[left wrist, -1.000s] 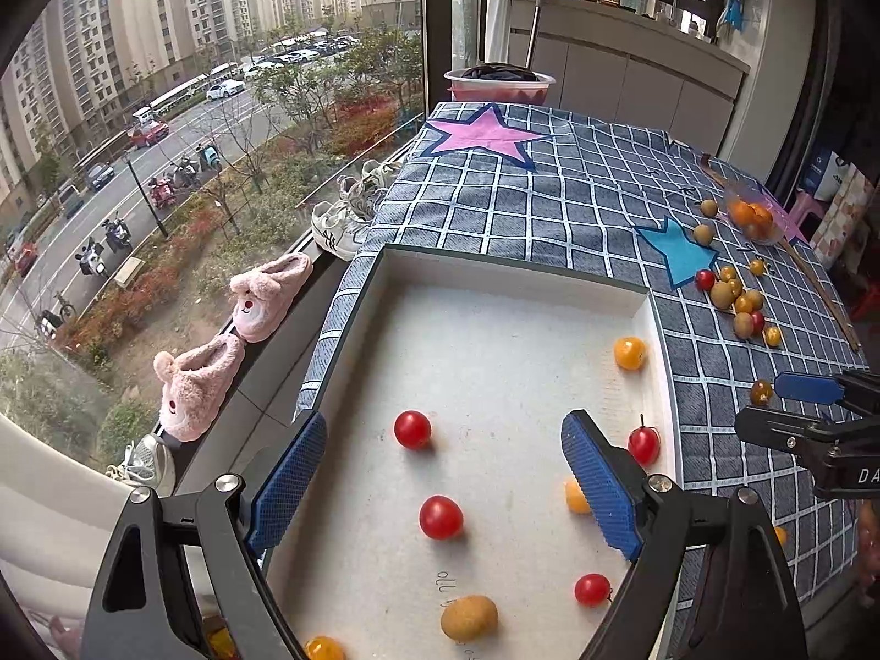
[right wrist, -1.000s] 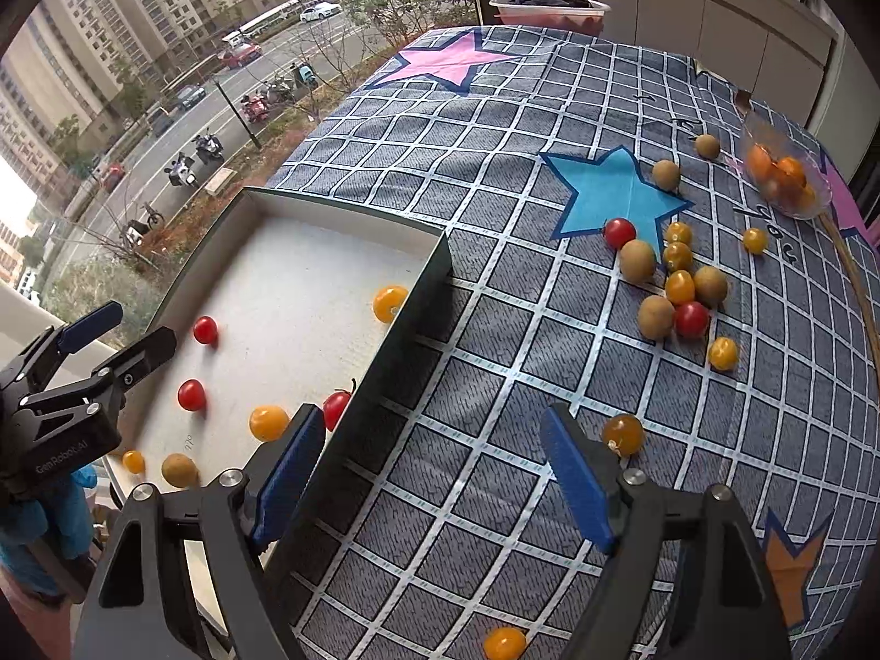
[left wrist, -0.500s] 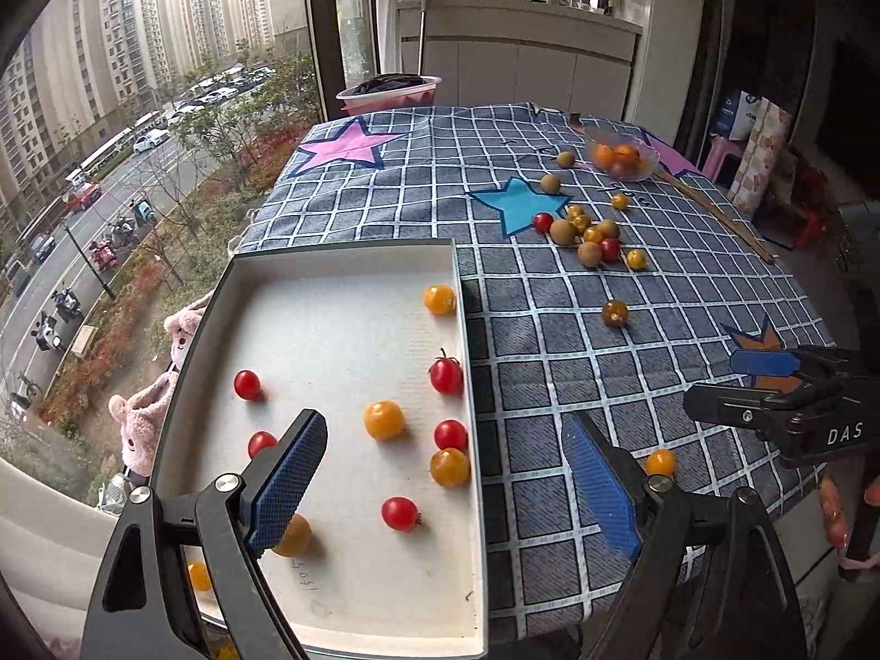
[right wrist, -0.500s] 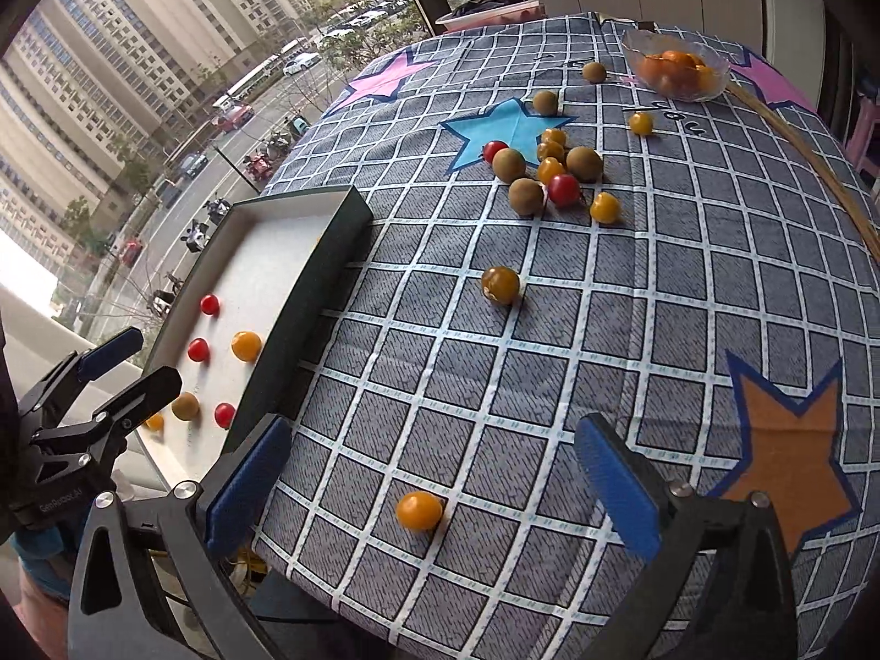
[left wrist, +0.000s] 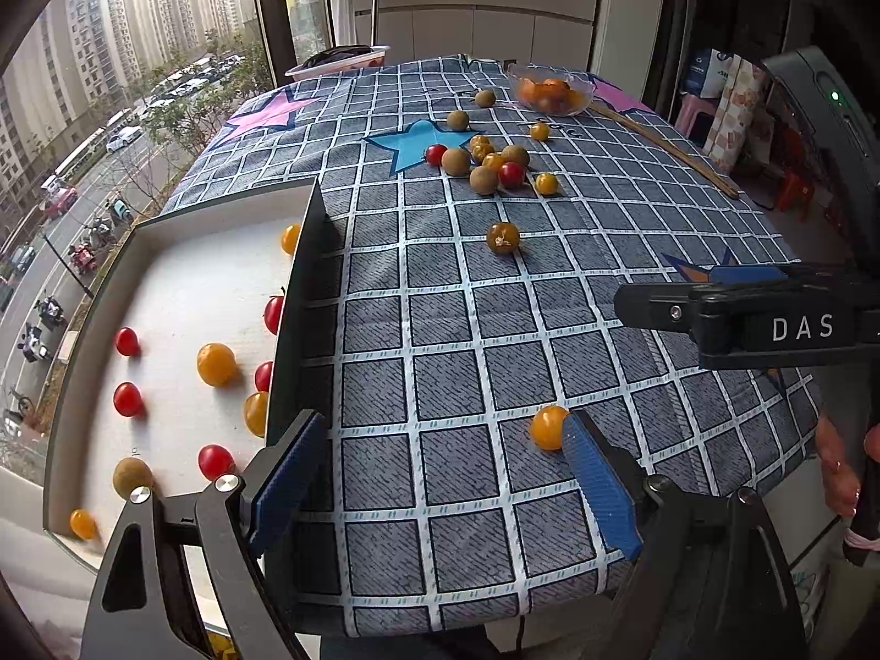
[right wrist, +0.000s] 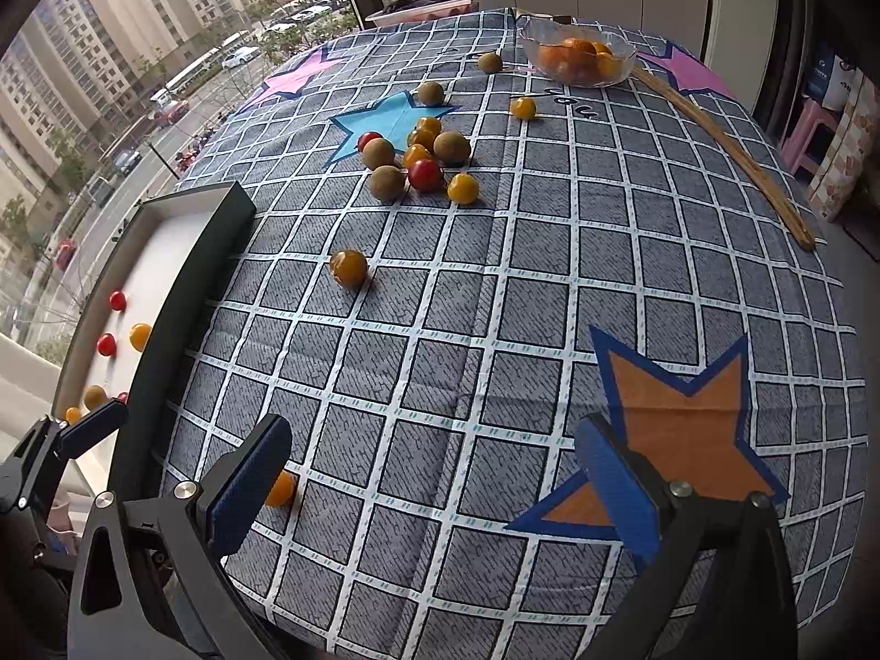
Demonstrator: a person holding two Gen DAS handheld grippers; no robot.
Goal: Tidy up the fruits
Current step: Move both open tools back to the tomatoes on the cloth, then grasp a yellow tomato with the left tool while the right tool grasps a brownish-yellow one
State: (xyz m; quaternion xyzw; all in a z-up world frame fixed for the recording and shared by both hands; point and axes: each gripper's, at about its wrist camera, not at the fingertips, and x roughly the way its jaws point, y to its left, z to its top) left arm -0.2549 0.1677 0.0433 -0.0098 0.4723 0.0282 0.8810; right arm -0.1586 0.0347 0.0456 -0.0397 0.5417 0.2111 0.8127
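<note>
A table (left wrist: 495,330) with a checked cloth carries loose small fruits. At its left edge stands a shallow white tray (left wrist: 181,286), probably the collecting spot, since it already holds fruit: 5 red tomatoes, 4 yellow ones and 1 brown fruit are visible.

The left gripper (left wrist: 434,473) hangs with its fingers spread and nothing between them, its right finger just beside 1 lone yellow tomato (left wrist: 548,427) near the front edge, likely the next pick. The right gripper (right wrist: 434,484) has its fingers spread wide, also empty.

Farther back lie 1 dark-yellow tomato (left wrist: 502,237) alone and a cluster (left wrist: 484,162) of about 13 mixed fruits. A glass bowl (left wrist: 551,89) holds orange fruit, uncountable.
</note>
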